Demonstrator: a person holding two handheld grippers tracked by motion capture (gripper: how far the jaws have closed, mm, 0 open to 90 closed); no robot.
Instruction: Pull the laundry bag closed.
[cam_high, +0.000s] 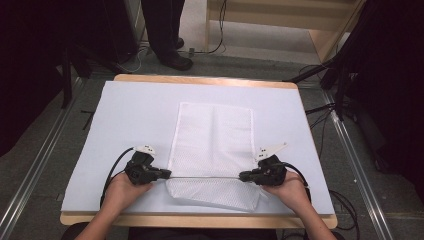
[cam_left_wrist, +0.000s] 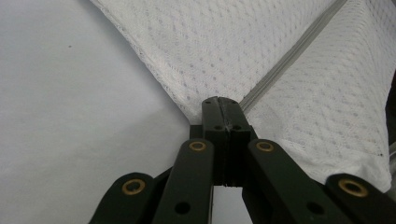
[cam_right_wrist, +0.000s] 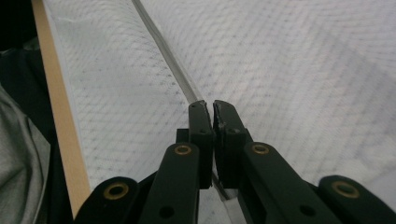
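Observation:
A white mesh bag (cam_high: 212, 145) lies lengthwise on the pale blue mat (cam_high: 125, 115), its near part lifted and pulled taut along a grey zipper edge (cam_high: 205, 177). My left gripper (cam_high: 167, 174) is shut on the bag's left corner, and its jaws pinch the mesh (cam_left_wrist: 224, 56) where the grey zipper edge (cam_left_wrist: 289, 58) meets them. My right gripper (cam_high: 242, 176) is shut on the right corner. In the right gripper view the jaws clamp the grey zipper edge (cam_right_wrist: 163, 51) with mesh (cam_right_wrist: 289, 70) on both sides. The bag's near flap (cam_high: 215, 195) hangs below the taut line.
The mat covers a wooden table whose front edge (cam_high: 200, 220) runs just before my hands. A person's legs and shoes (cam_high: 170, 45) stand beyond the far edge. Cables (cam_high: 325, 110) and dark stands lie on the floor at the right.

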